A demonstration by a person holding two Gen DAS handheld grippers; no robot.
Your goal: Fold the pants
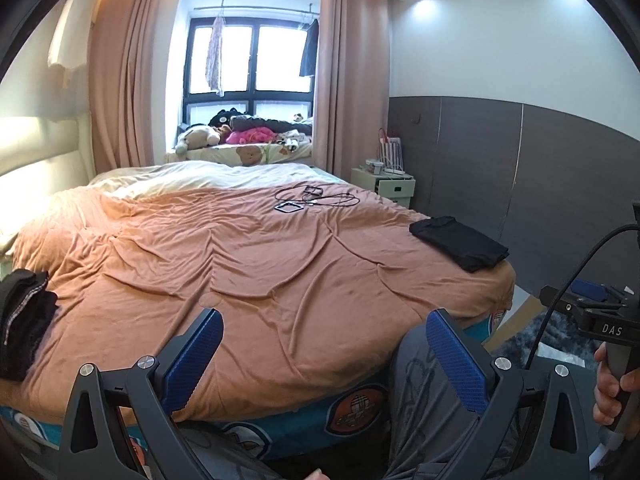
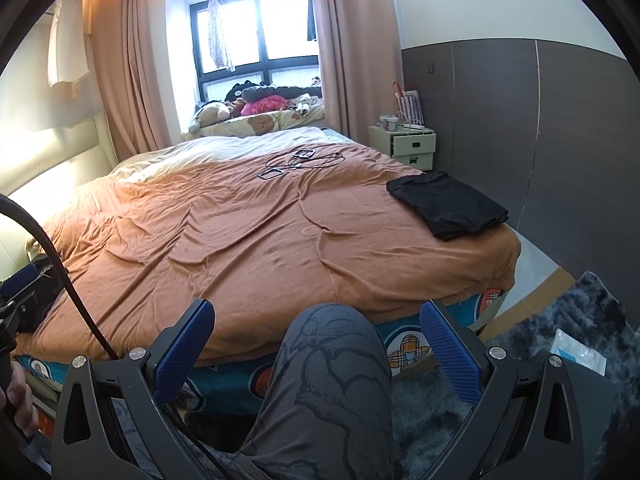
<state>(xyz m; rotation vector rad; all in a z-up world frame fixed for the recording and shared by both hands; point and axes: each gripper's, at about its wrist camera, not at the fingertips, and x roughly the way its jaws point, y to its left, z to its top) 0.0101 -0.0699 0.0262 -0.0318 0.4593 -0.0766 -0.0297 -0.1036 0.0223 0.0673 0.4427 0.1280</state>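
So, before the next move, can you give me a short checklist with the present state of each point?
1. Left gripper open, nothing between its fingers: ok.
2. Right gripper open, nothing held: ok.
3. Dark garments at the bed's left edge, unfolded and within sight: ok, but whether they are pants: cannot tell.
4. Folded black garment lying flat near the right corner, away from the middle: ok.
5. Middle of the orange blanket free for folding: ok; the cables lie farther back.
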